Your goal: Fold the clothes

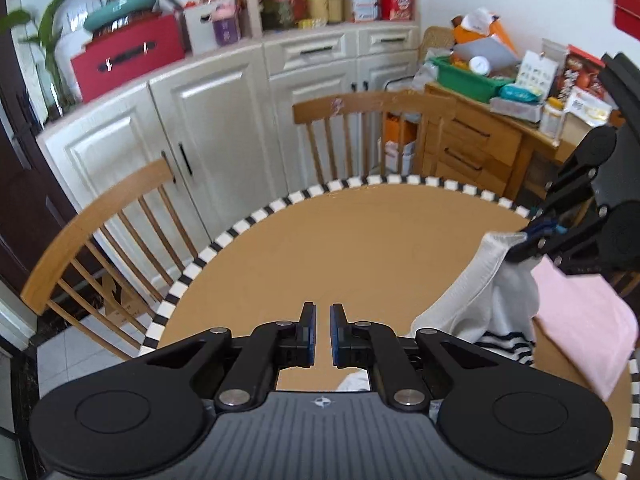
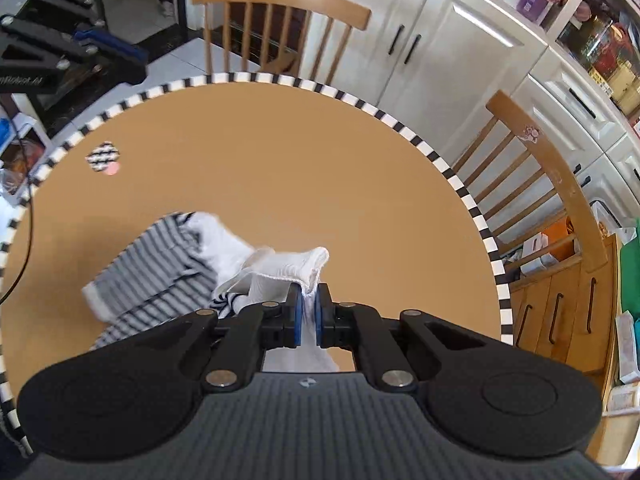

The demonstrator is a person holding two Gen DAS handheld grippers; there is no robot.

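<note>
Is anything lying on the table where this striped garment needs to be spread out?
Mostly no. The tan table beyond the garment is bare except a small checkered patch near its far left edge; a pink cloth lies on the right.

Left wrist view looks steeply down along its fingers over the table [image 1: 320, 240], facing chairs and cabinets. Right wrist view faces the same table [image 2: 280, 152] from the other side, close above it. Both views share tabletop, garment [image 1: 480, 292] [image 2: 224, 256] and cabinets.

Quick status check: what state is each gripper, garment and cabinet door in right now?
Right gripper: shut on the striped garment's white edge.
Left gripper: shut, nothing visible between its pads.
Striped garment: crumpled on the table, one edge pinched.
Pink cloth: folded flat.
Cabinet doors: closed.
</note>
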